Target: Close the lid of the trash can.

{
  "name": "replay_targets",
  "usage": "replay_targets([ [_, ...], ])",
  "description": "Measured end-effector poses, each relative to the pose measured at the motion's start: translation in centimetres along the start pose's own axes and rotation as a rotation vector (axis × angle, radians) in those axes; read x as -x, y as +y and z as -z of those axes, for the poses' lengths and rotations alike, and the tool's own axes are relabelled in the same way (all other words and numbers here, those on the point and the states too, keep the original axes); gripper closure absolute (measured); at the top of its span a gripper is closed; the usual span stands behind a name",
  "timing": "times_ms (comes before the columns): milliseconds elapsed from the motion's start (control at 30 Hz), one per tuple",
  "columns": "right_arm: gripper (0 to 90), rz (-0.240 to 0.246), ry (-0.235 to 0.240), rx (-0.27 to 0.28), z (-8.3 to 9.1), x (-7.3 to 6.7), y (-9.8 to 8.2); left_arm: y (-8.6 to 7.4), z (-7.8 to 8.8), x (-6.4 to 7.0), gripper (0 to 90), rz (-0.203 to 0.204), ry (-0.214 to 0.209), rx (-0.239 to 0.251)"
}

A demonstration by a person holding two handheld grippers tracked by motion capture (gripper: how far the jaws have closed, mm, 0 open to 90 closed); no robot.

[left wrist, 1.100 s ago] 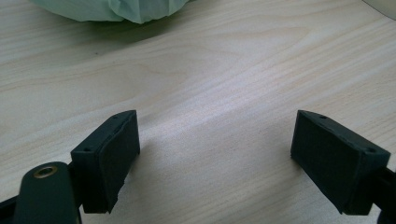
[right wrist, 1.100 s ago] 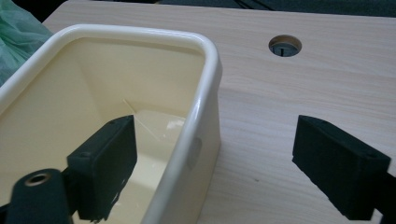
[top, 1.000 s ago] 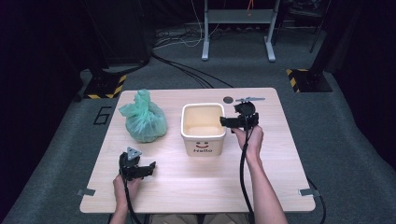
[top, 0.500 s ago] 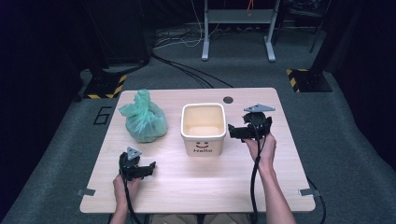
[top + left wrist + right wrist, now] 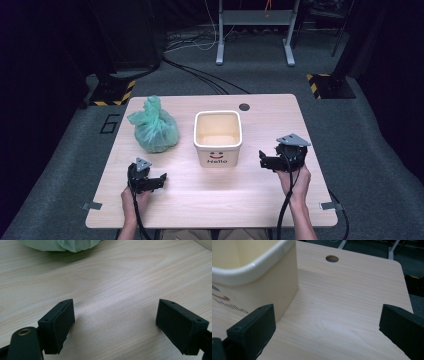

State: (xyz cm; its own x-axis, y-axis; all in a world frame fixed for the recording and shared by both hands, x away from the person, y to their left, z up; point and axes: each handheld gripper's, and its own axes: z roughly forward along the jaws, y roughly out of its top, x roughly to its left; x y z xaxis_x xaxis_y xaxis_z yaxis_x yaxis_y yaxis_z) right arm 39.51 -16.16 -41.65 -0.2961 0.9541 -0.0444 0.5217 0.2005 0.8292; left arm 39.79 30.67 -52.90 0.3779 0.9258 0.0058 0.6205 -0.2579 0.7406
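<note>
A: Where is the bin (image 5: 218, 138) at this moment?

B: It stands upright near the middle of the table (image 5: 250, 200), a cream square bin with the word "Hello" and a small smile on its near side. Inside I see nothing.

A: And the right gripper (image 5: 263, 160)?

B: It is just to the right of the bin, close to the near right corner of it, but apart; the jaws do not touch the wall. In the right gripper view the bin (image 5: 254, 272) is at the left, beside the left jaw, and between the jaws there is only bare table (image 5: 342, 315). The jaws stand wide, and they have just been opening, with nothing between them.

A: The left one?

B: The left gripper (image 5: 159, 180) is low over the near left part of the table, well apart from the bin. Its jaws are also spread wide and they hold nothing; in the left gripper view only wood is between them.

A: What else is on the table?

B: A green bag (image 5: 154, 128), tied at the top, lies to the left of the bin, near it. Its edge is at the far side in the left gripper view (image 5: 67, 245). A round hole (image 5: 244, 107) is in the table beyond the bin.
</note>
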Motion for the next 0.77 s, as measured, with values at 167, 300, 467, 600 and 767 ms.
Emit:
replay_targets([
  [167,0.0,-0.032,-0.038,-0.044,-0.6,1.2,-3.3,0.0,0.0,0.0,15.1,0.0,0.0,0.003],
  [300,0.0,-0.048,-0.086,-0.124,-2.1,2.3,-6.3,0.0,0.0,0.0,15.1,0.0,0.001,0.003],
  [467,0.0,-0.057,-0.066,-0.198,-3.9,3.4,-8.8,0.0,0.0,0.0,15.1,-0.001,0.0,0.003],
  [600,0.0,-0.034,-0.064,-0.234,-4.9,3.9,-9.7,0.0,0.0,0.0,15.1,-0.005,0.0,0.0],
  [767,0.0,-0.101,-0.049,-0.185,-5.0,4.9,-10.5,0.0,0.0,0.0,15.1,-0.005,0.002,0.001],
])
